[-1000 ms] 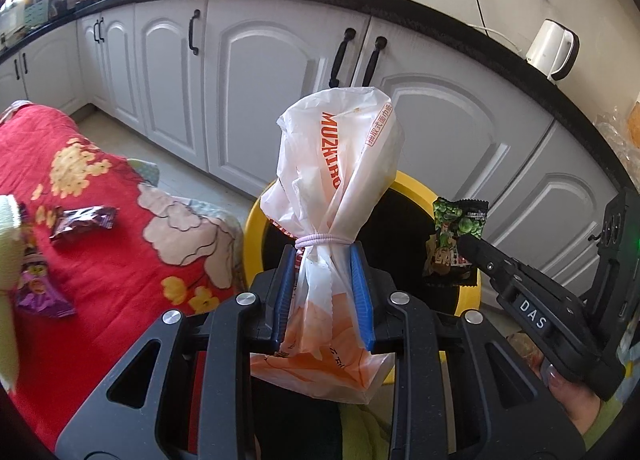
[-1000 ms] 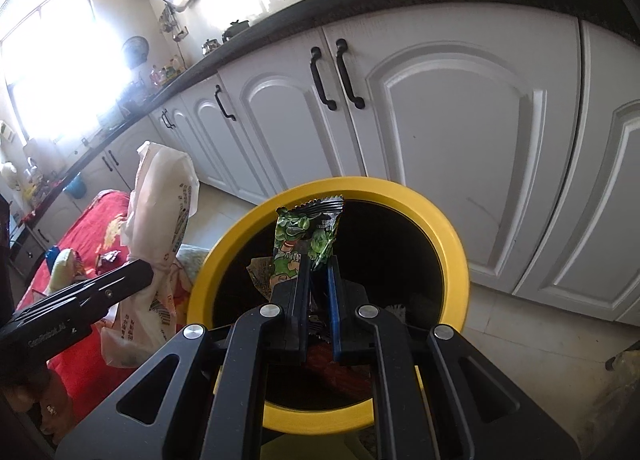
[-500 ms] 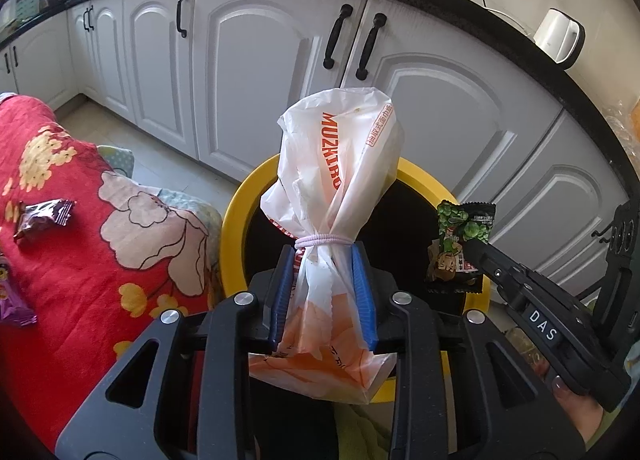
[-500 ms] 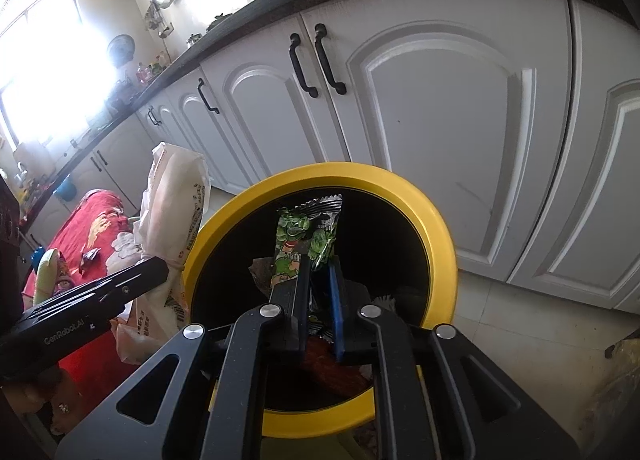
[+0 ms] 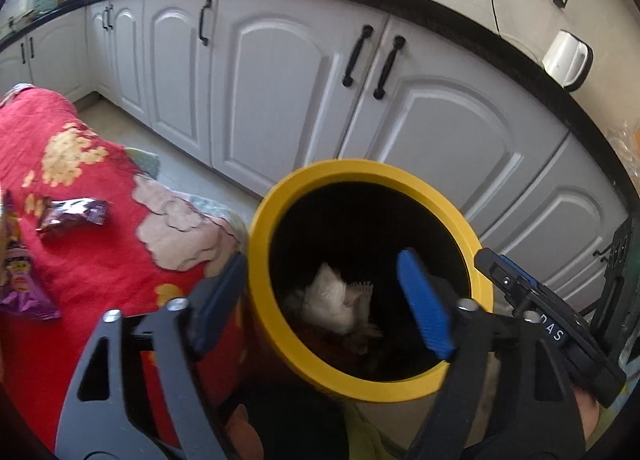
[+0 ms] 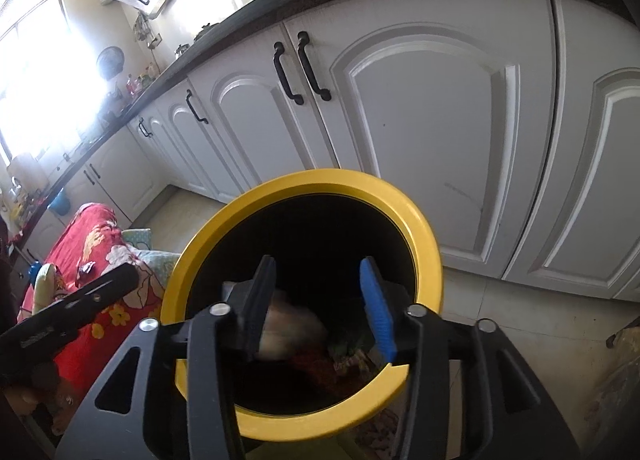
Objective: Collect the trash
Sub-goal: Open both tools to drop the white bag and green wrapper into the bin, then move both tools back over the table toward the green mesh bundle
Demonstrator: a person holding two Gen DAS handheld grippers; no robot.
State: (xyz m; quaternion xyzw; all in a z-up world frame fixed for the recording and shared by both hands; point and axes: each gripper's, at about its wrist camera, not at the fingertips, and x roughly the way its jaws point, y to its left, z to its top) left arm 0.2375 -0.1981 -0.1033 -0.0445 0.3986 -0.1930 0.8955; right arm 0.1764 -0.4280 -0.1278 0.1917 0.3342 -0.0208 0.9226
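Note:
The yellow-rimmed bin [image 5: 360,169] [image 6: 320,175] stands below both grippers. My left gripper [image 5: 320,264] hangs over its mouth, jaws opening, with nothing between them. The white plastic bag [image 5: 326,302] [image 6: 290,326] lies inside the bin, blurred in the right wrist view. My right gripper [image 6: 318,274] is over the bin too, jaws opening and empty. The green snack wrapper [image 6: 348,344] lies at the bin's bottom beside the bag. A brown wrapper [image 5: 72,213] and a purple packet [image 5: 18,280] lie on the red floral cloth [image 5: 80,260].
White cabinet doors [image 5: 280,91] [image 6: 440,119] under a black counter run behind the bin. A white kettle [image 5: 566,59] stands on the counter. Tiled floor [image 6: 500,312] shows to the bin's right. The red cloth [image 6: 92,256] borders the bin's left side.
Both grippers have opened. The white bag dropped from the left one and the green wrapper from the right one, both into the bin.

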